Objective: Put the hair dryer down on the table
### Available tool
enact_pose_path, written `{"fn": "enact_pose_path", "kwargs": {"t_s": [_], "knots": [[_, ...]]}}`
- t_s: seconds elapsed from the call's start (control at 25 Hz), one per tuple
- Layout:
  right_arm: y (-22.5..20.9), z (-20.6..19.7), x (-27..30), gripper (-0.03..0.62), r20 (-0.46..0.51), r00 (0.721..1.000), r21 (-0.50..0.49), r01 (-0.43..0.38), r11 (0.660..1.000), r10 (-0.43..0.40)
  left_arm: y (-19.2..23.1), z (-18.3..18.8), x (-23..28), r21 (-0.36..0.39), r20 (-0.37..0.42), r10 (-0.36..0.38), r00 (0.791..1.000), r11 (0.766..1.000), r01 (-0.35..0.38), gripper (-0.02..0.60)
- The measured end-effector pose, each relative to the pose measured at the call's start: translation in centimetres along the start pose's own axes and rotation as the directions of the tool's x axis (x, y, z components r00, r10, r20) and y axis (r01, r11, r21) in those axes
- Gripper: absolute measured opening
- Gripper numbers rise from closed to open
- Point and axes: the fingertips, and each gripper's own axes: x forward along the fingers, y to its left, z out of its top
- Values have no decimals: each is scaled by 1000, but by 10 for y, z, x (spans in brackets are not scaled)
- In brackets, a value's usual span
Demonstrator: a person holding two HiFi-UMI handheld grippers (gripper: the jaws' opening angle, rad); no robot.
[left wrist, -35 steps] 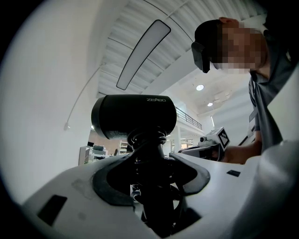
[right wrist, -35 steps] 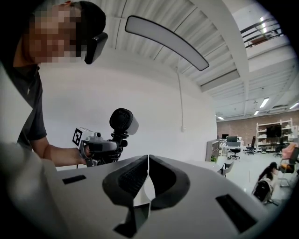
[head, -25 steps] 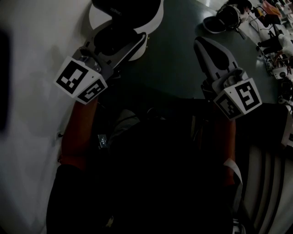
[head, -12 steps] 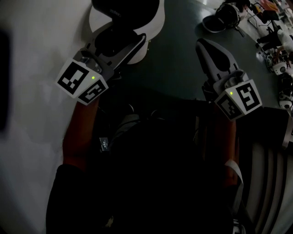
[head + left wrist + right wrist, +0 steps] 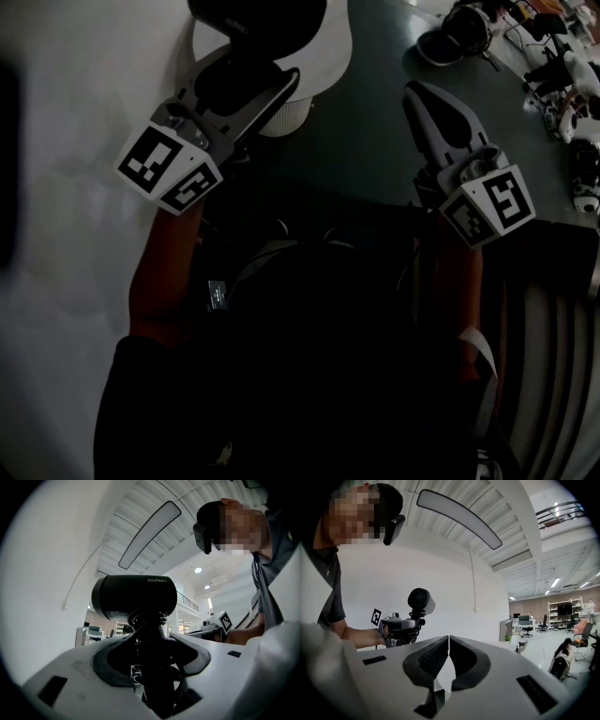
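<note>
Background: white wall [image 5: 454, 569] | left gripper [image 5: 152, 654] clamped on black barrel-shaped plastic hair dryer [image 5: 134, 597], centre frame | right gripper [image 5: 449, 644] jaws together, empty, lower centre

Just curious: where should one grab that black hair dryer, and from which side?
The hair dryer's narrow handle, from the side, just under the head. The head looks too wide; the handle fits between the left gripper's jaws, head upright.

The left gripper [image 5: 149, 639] and the right gripper [image 5: 449, 641] had pale grey shells with dark ribbed pads [image 5: 432, 659] lining the jaws. Each carried a white cube [image 5: 169, 173] [image 5: 489, 206] printed with black square markers. The person wore a dark grey short-sleeved shirt [image 5: 329, 599].
</note>
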Motion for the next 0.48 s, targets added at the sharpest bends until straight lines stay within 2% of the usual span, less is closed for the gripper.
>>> {"fn": "enact_pose_path", "kwargs": {"t_s": [0.48], "knots": [[4,-6,1,9,-16,1000,-2,6,1000,-6,-1,2,-1,-11,28,-15,1000,1000,15,224]]}}
